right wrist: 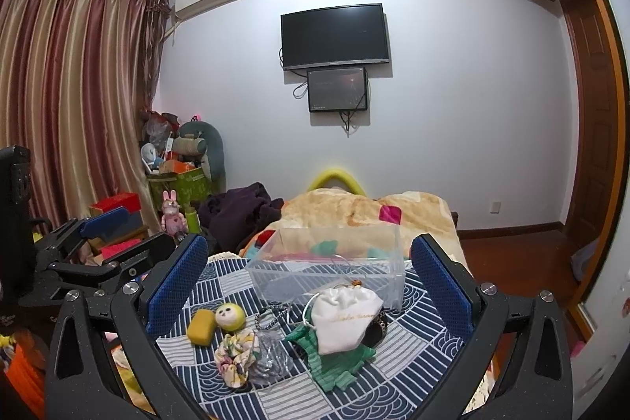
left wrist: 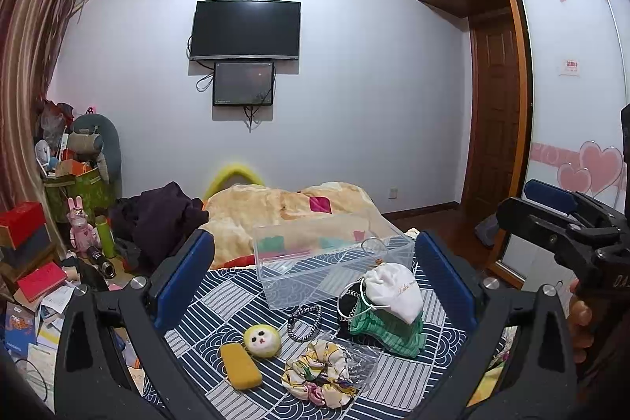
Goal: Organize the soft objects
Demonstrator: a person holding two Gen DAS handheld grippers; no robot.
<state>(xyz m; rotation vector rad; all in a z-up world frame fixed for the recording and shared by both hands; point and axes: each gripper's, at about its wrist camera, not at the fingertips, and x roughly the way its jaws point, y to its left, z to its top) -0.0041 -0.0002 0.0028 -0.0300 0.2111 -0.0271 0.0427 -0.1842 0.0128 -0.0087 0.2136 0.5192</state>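
Soft items lie on a blue-and-white patterned bedsheet [left wrist: 220, 302] in front of a clear plastic box [left wrist: 327, 258]. They are a yellow sponge [left wrist: 240, 365], a round yellow plush face [left wrist: 261, 340], a floral scrunchie [left wrist: 317, 372], a dark hair tie [left wrist: 304, 317], a white drawstring pouch [left wrist: 393, 292] and a green cloth [left wrist: 388, 331]. My left gripper [left wrist: 315, 282] is open and empty above them. My right gripper [right wrist: 309, 286] is open and empty too, over the same pile: pouch [right wrist: 344, 317], green cloth [right wrist: 334, 357], scrunchie [right wrist: 236, 353], sponge [right wrist: 201, 326], plush face [right wrist: 230, 317], box [right wrist: 327, 262].
A crumpled clear plastic bag [left wrist: 360, 353] lies beside the scrunchie. A beige blanket [left wrist: 283, 207] is heaped behind the box, dark clothes [left wrist: 157, 219] to its left. Clutter, boxes and books fill the floor at left [left wrist: 39, 262]. A wardrobe [left wrist: 571, 105] stands at right.
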